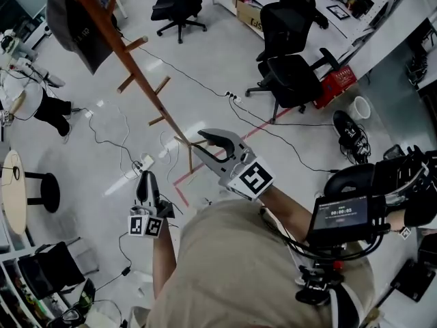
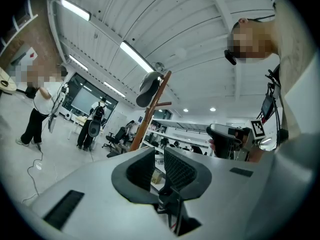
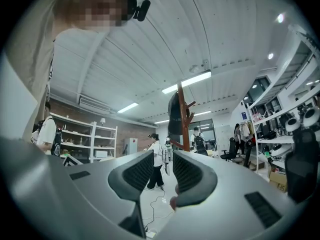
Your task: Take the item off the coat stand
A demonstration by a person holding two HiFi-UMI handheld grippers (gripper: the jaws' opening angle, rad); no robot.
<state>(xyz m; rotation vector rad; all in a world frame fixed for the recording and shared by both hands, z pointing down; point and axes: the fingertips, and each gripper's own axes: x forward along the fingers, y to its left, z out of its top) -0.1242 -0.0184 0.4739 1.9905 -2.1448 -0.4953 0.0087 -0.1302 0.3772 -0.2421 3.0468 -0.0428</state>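
Observation:
A wooden coat stand (image 1: 140, 80) leans across the upper left of the head view, its foot near the red floor tape. A dark bag-like item (image 1: 75, 19) hangs from its top pegs. My left gripper (image 1: 145, 183) is low on the left, well short of the stand's foot. My right gripper (image 1: 205, 142) is close to the stand's base. In the left gripper view the item (image 2: 148, 88) caps the stand (image 2: 150, 114) far ahead, and the left gripper (image 2: 159, 158) shows a narrow empty gap. In the right gripper view the item (image 3: 175, 114) hangs on the stand (image 3: 185, 119), and the right gripper (image 3: 162, 164) is open and empty.
Black office chairs (image 1: 293, 53) (image 1: 179, 9) stand beyond the coat stand. Cables (image 1: 116, 135) and a power strip (image 1: 140, 164) lie on the floor by its foot. A round table (image 1: 13, 190) with a stool (image 1: 41, 191) is at the left. People (image 3: 155, 159) stand in the room.

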